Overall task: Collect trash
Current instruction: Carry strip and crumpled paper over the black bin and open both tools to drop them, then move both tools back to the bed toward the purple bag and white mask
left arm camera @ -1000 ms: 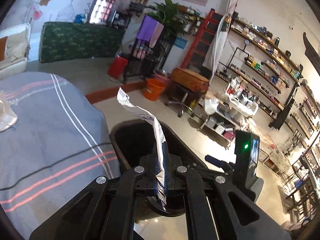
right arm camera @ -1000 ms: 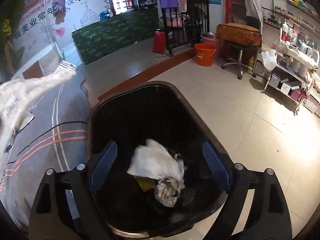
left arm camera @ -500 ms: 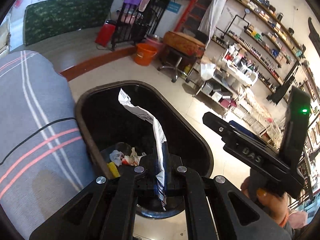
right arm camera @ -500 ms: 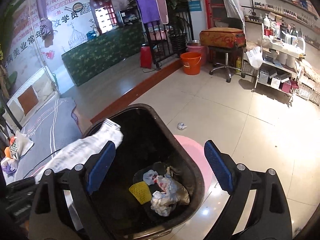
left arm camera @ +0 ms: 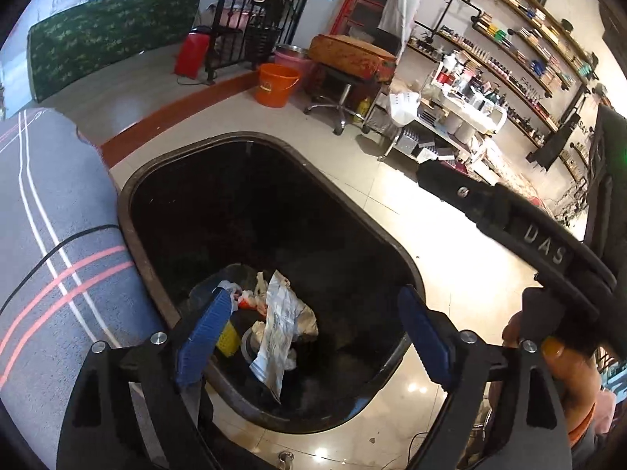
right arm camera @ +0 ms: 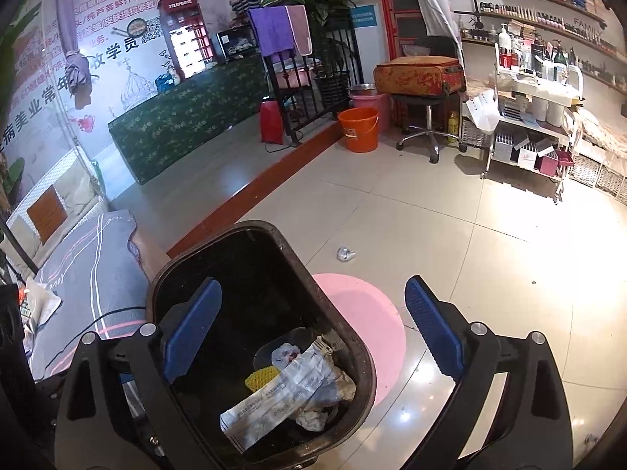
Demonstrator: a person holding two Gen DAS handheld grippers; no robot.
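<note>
Wrapper [left arm camera: 280, 327] has left the now-spread left claw [left arm camera: 313, 327], lying in bin [left arm camera: 395, 250].

A long printed white paper wrapper [left arm camera: 279, 331] [right arm camera: 282, 399] is seen lying in the black oval plastic trash bin [left arm camera: 164, 293] [right arm camera: 354, 346], on top of crumpled scraps at its bottom. The bin is set on the tiled floor against the right edge of the grey striped cloth-covered bed [left arm camera: 51, 243] [right arm camera: 98, 270]. Behind the bin, an orange plastic bucket [left arm camera: 276, 85] [right arm camera: 358, 129] is placed on the floor, well apart.
</note>
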